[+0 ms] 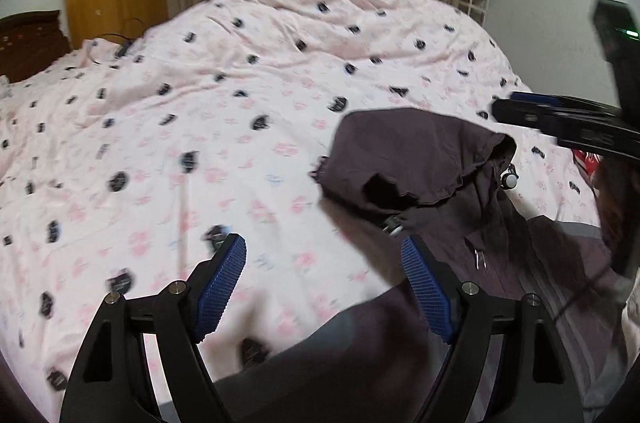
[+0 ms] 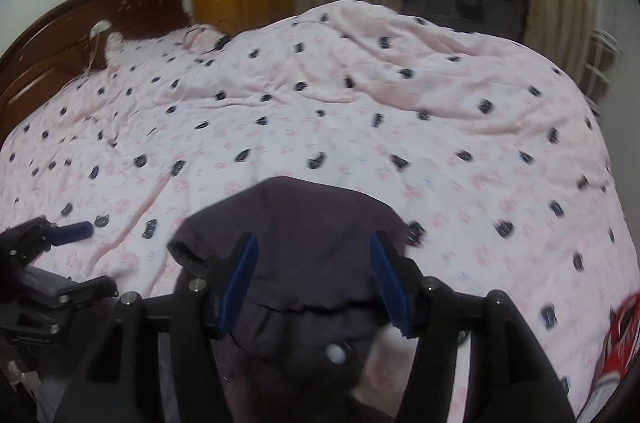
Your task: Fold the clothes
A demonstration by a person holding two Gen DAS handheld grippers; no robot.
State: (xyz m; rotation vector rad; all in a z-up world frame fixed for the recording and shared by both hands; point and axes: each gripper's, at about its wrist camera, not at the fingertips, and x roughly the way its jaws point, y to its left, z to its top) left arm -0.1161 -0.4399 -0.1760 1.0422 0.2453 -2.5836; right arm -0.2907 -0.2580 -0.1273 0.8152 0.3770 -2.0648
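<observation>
On my far left I see the wooden headboard [image 2: 60,35] and the pink patterned quilt [image 1: 200,103] spread over the whole bed, wrinkled toward its far side. My left gripper [image 1: 324,287] hangs just above that quilt with its jaws spread wide and nothing between the blue pads [image 1: 224,283]; its right finger sits at the edge of the dark purple jacket [image 1: 500,263], which lies on the near side of the bed toward my right, its hood [image 1: 412,151] pushed out across the quilt and the zipper pull [image 1: 480,257] showing on the front. Further right, my right gripper [image 2: 314,275] is over the hood, jaws likewise apart and gripping nothing, the hood cloth spread beneath and between its fingers. The jacket looks loosely laid rather than folded, though its lower body is out of view, so I cannot judge how far the folding stands. The risks I see: the soft quilt could get pinched along with the jacket cloth, the slippery fabric could slide out of a shallow bite, and the hood's toggle [image 1: 511,179] could snag a finger. A red item [image 2: 616,343] at the far right edge lies clear.
</observation>
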